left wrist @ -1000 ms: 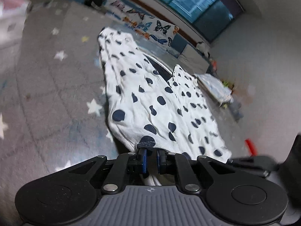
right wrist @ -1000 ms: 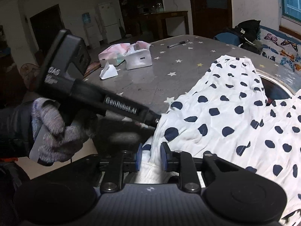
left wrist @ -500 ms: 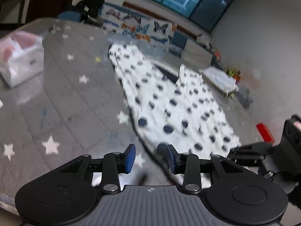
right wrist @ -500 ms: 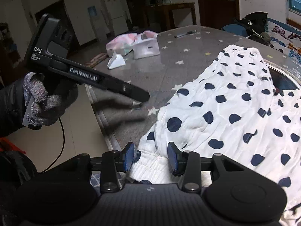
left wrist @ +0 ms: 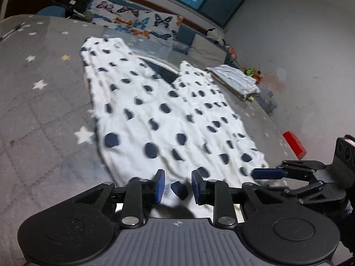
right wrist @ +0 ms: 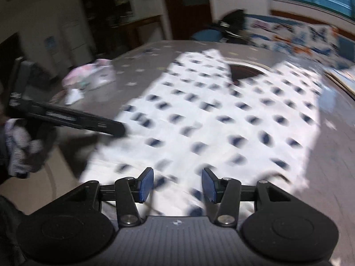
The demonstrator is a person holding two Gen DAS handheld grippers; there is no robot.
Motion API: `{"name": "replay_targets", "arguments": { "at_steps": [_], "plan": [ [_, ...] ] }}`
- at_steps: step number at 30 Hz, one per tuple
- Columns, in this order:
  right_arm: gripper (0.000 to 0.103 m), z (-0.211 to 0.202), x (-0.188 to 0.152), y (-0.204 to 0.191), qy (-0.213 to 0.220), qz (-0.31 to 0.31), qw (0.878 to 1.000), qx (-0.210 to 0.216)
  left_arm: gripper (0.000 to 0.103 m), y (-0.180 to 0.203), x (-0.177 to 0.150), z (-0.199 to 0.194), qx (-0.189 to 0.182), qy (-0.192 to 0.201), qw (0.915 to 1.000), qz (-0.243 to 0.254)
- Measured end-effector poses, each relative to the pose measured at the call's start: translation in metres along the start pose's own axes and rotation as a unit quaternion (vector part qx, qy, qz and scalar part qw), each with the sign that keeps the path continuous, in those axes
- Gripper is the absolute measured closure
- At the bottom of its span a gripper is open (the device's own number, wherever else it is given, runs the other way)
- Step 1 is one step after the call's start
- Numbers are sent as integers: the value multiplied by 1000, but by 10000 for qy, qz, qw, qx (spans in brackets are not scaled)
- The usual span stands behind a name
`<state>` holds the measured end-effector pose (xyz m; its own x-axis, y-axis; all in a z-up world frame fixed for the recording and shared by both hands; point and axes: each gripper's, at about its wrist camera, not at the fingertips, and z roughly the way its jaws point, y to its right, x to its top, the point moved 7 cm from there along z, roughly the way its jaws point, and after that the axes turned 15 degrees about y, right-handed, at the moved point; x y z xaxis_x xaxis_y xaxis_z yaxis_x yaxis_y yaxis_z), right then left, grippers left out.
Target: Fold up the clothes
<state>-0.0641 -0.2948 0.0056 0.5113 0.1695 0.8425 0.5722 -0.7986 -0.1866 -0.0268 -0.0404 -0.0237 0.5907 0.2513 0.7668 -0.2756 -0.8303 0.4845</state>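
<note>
White trousers with dark blue dots (left wrist: 159, 115) lie flat on the grey star-patterned table (left wrist: 33, 102), legs pointing away, waistband near me. My left gripper (left wrist: 176, 185) is open, with the waistband edge lying between its blue pads. My right gripper (right wrist: 177, 185) is open over the other end of the waistband; the trousers (right wrist: 210, 122) look blurred there. The right gripper also shows in the left wrist view (left wrist: 269, 174), and the left gripper in the right wrist view (right wrist: 115, 129).
A folded light-blue garment (left wrist: 235, 82) lies at the table's far right. A red block (left wrist: 294, 144) sits beyond the right edge. White and pink boxes (right wrist: 88, 77) stand on the far left of the table. A butterfly-print sofa (left wrist: 137, 24) is behind.
Both grippers have let go of the waistband and opened. The trousers now lie flat. The left gripper swung left, then back over the waistband; the right gripper is moving, its view blurred.
</note>
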Motion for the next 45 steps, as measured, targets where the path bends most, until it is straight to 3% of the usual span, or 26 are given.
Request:
{"name": "replay_targets", "arguments": {
  "at_steps": [3, 13, 16, 19, 23, 29, 37, 45],
  "plan": [
    [54, -7, -12, 17, -58, 224, 9996, -145, 76, -11, -3, -6, 86, 13, 9999, -72],
    [52, -21, -22, 21, -28, 516, 9985, -195, 76, -14, 0, -7, 168, -11, 9999, 40],
    [53, -27, -19, 18, -43, 454, 9988, -191, 75, -14, 0, -7, 178, -33, 9998, 68],
    [52, -30, -5, 20, 204, 413, 9987, -201, 75, -14, 0, -6, 190, -53, 9998, 100],
    [51, -18, 10, 30, 398, 395, 9980, -286, 75, -14, 0, -6, 202, -48, 9997, 112],
    [50, 0, -5, 46, 211, 259, 9978, -569, 76, -15, 0, -6, 199, -50, 9997, 114],
    [45, -10, -16, 32, 288, 117, 9968, -737, 89, -20, 2, -5, 219, -143, 9993, 263],
    [45, -22, 0, 42, 424, 436, 9963, -610, 89, -12, 4, -5, 277, -273, 9979, 520]
  ]
}}
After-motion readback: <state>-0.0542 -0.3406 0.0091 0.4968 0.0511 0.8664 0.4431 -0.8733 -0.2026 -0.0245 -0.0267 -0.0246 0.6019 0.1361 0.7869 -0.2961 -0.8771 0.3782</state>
